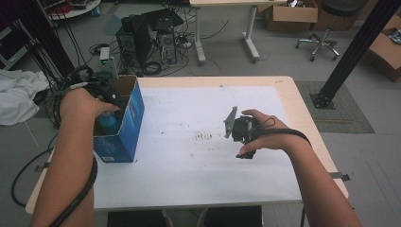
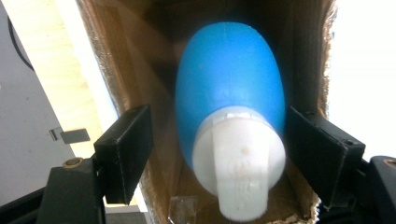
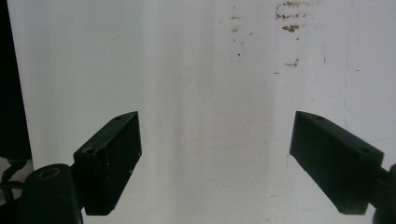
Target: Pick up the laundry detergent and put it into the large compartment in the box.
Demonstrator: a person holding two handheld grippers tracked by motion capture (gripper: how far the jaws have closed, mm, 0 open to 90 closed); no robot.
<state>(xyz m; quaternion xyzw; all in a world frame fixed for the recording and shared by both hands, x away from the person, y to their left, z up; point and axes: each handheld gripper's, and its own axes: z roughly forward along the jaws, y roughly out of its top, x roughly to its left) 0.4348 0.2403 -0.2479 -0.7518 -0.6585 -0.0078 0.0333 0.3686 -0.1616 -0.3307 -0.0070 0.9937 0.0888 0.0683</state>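
Blue on blue: one bottle [image 2: 231,88], white-capped, stood inside one open cardboard box [image 1: 124,124] at the left edge of the white surface [image 1: 189,161]. Straddled by the left gripper [image 2: 219,154], jaws released, clear of the cap. Held mid-surface, the right gripper [image 3: 219,163], jaws wide, empty.

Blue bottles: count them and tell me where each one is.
1. The blue bottle with a white cap stands inside the open blue carton at the table's left edge, between the open jaws of the left hand-held gripper. The carton's walls could hide others.
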